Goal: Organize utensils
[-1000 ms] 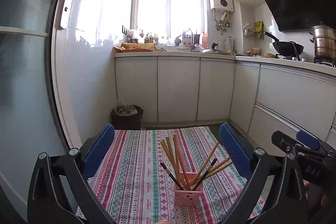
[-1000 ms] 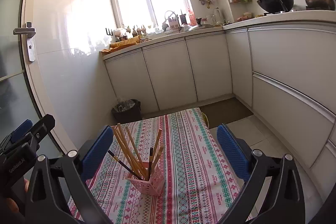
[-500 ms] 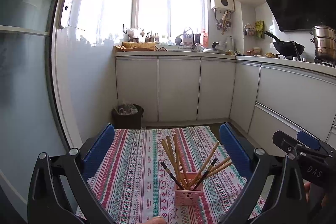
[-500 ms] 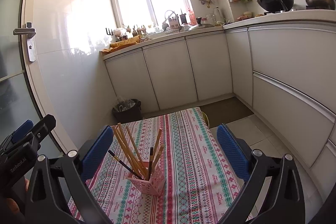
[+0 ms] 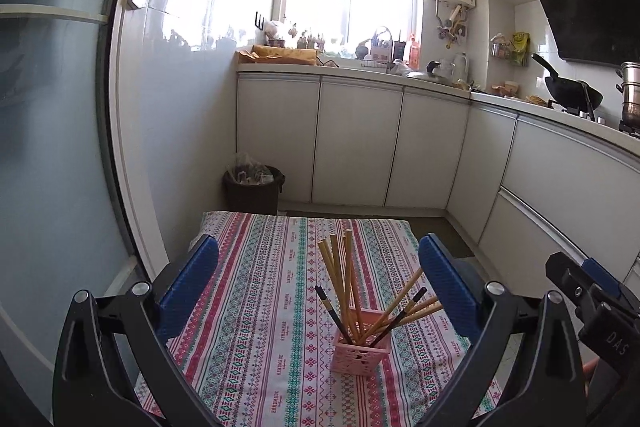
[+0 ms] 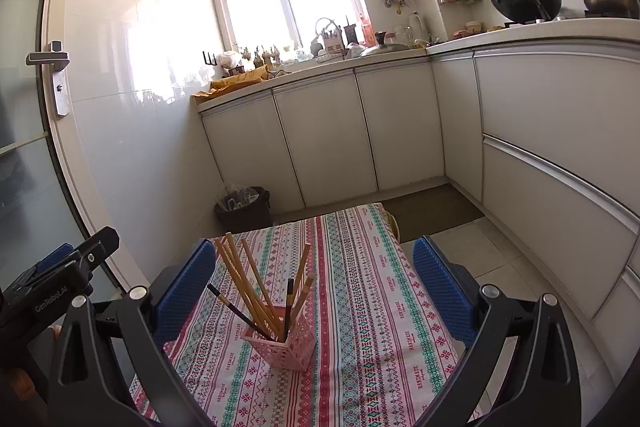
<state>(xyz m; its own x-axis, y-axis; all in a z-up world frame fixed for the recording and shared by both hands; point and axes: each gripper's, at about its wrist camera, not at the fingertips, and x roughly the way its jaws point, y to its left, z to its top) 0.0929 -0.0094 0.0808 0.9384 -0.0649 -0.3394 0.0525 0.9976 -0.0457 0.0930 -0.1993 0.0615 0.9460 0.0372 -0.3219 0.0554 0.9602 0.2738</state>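
All utensils in view are already gathered: the chopsticks (image 5: 347, 291) stand splayed in the pink holder (image 5: 362, 354). The table (image 5: 256, 307) around that holder shows no loose piece. Your left gripper (image 5: 320, 291) and right gripper (image 6: 316, 291) flank the holder, jaws wide apart, carrying nothing. I judge the task essentially complete; only straightening the bundle could remain.

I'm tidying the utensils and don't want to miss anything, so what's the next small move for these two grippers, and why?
Probably just pull both back. The left gripper and right gripper are open and hold nothing, every visible chopstick already stands in the pink holder, and none lies loose on the striped tablecloth in view.
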